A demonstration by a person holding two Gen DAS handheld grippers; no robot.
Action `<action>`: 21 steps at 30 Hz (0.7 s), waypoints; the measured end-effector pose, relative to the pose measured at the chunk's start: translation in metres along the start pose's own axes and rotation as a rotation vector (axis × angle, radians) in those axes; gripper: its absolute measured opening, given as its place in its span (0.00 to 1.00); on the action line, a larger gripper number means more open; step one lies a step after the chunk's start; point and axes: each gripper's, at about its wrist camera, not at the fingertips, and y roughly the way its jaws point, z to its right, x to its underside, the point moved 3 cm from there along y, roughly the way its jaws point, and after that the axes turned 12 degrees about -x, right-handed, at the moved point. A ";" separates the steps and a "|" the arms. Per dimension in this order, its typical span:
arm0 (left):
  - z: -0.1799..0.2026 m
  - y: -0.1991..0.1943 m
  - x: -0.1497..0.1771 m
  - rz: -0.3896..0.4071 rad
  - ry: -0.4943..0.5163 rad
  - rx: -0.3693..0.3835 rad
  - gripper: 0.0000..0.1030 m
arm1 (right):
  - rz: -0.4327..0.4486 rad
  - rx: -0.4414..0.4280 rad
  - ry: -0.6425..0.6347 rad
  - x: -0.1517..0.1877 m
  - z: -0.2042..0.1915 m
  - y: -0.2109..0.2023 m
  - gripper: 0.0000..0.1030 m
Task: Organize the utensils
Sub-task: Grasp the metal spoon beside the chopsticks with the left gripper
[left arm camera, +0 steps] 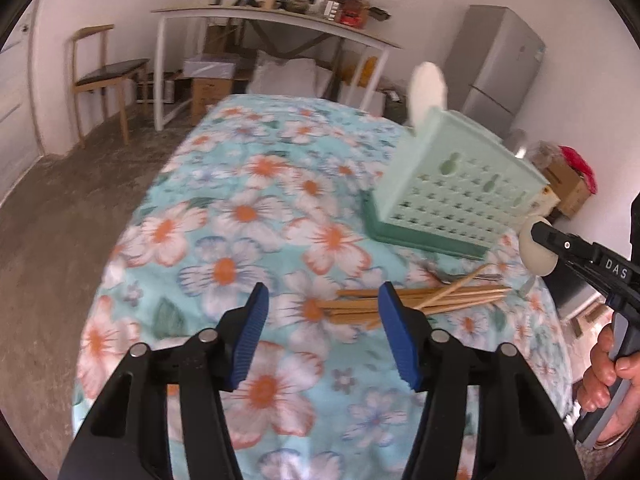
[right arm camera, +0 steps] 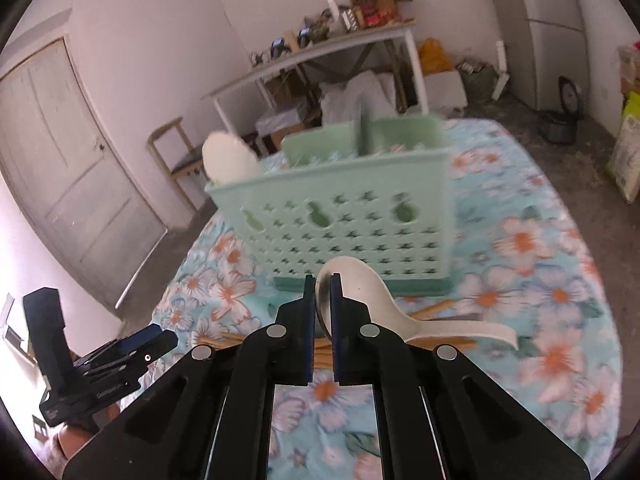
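A mint green perforated utensil caddy (left arm camera: 456, 184) (right arm camera: 352, 224) stands on the floral table, with one white spoon (left arm camera: 427, 92) (right arm camera: 228, 158) upright in its end slot. Wooden chopsticks (left arm camera: 432, 300) (right arm camera: 436, 308) lie in a loose pile in front of it. My left gripper (left arm camera: 322, 328) is open and empty, just above the near end of the chopsticks. My right gripper (right arm camera: 322, 292) is shut on a white ceramic spoon (right arm camera: 368, 300), held by its bowl above the chopsticks, handle pointing right. It also shows in the left wrist view (left arm camera: 538, 250).
The table has a blue floral cloth (left arm camera: 248, 216) (right arm camera: 540, 264). Behind it stand a white shelf table with clutter (left arm camera: 280, 20), a wooden chair (left arm camera: 102, 76), boxes and a grey fridge (left arm camera: 496, 60). A door (right arm camera: 60, 168) is at the left.
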 end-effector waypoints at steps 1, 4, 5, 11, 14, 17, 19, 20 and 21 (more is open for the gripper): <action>0.003 0.000 -0.001 -0.001 0.001 0.019 0.50 | 0.006 0.020 -0.004 0.001 0.004 -0.005 0.05; 0.015 0.003 -0.003 -0.009 0.001 0.079 0.49 | 0.018 0.067 0.022 0.008 0.021 -0.013 0.05; 0.017 0.003 -0.002 -0.012 0.002 0.090 0.49 | 0.022 0.075 0.039 0.011 0.027 -0.014 0.05; 0.034 0.006 -0.003 -0.033 0.017 0.145 0.47 | 0.045 0.080 0.068 0.016 0.048 -0.026 0.05; 0.037 0.014 -0.007 -0.071 -0.022 0.213 0.42 | 0.046 0.074 0.041 0.019 0.047 -0.024 0.05; 0.040 0.028 -0.012 -0.134 -0.066 0.279 0.34 | 0.029 0.059 0.041 0.026 0.049 -0.021 0.06; 0.045 0.039 -0.016 -0.183 -0.089 0.327 0.29 | 0.014 0.065 0.019 0.031 0.045 -0.017 0.06; 0.048 0.045 -0.017 -0.211 -0.099 0.351 0.28 | 0.003 0.075 -0.006 0.036 0.043 -0.014 0.06; 0.051 0.050 -0.019 -0.231 -0.105 0.368 0.26 | -0.003 0.080 -0.019 0.038 0.041 -0.012 0.06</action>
